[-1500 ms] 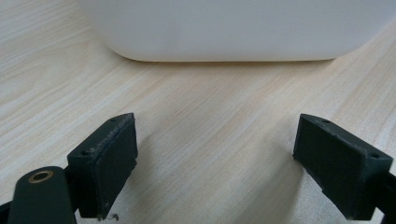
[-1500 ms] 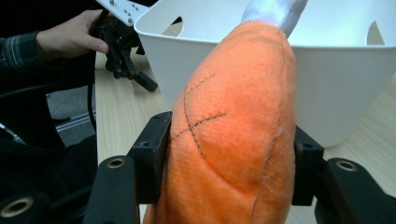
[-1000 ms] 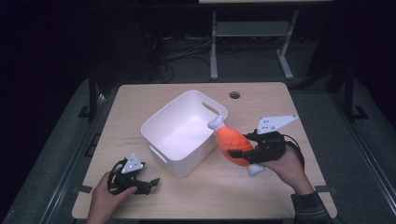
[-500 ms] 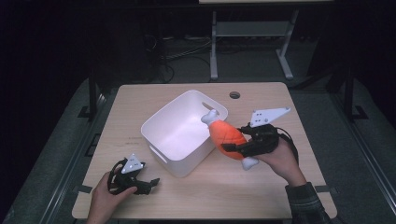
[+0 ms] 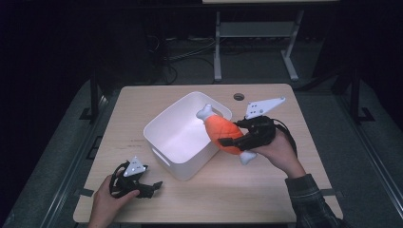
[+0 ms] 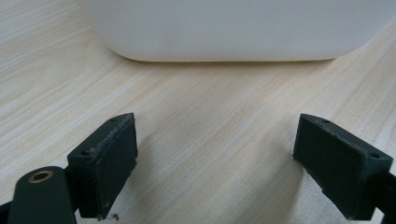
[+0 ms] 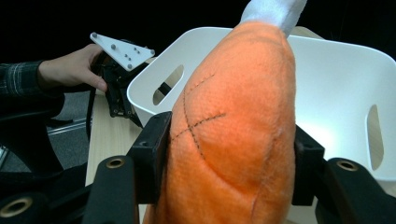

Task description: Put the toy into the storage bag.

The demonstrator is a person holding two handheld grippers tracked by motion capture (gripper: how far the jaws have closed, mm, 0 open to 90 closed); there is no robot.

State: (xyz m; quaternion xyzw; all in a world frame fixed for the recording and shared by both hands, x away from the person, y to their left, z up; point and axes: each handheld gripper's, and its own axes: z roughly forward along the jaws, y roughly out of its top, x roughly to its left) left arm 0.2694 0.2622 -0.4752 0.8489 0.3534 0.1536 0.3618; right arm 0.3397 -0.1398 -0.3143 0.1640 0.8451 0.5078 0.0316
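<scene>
plush meat, an orange drumstick toy (image 5: 224, 133) with a white bone knob at each end, sits clamped between the two black jaws of my right gripper (image 5: 236, 140). in the right gripper view the pads press into both flanks of the orange body (image 7: 233, 135), so the grip is firm on its middle. i hold it tilted, one white knob pointing up and to the far left over the right rim of the white bin (image 5: 164, 124), the other knob hanging down near my right hand (image 5: 275, 149). the toy is in the air, partly over the bin's right edge and partly over the bare table (image 5: 266, 190) beside it; it touches neither.

the bin stands in the middle of the table, turned at an angle, with handle slots in its walls. its inside is white and holds nothing that i can see.

my left gripper (image 5: 153, 186) rests low at the near left of the table, just near of the bin's near corner, in my left hand (image 5: 110, 204). in the left gripper view its pads (image 6: 105, 163) stand wide apart with only wood grain between them, and the bin's wall (image 6: 233, 28) lies just beyond.
</scene>
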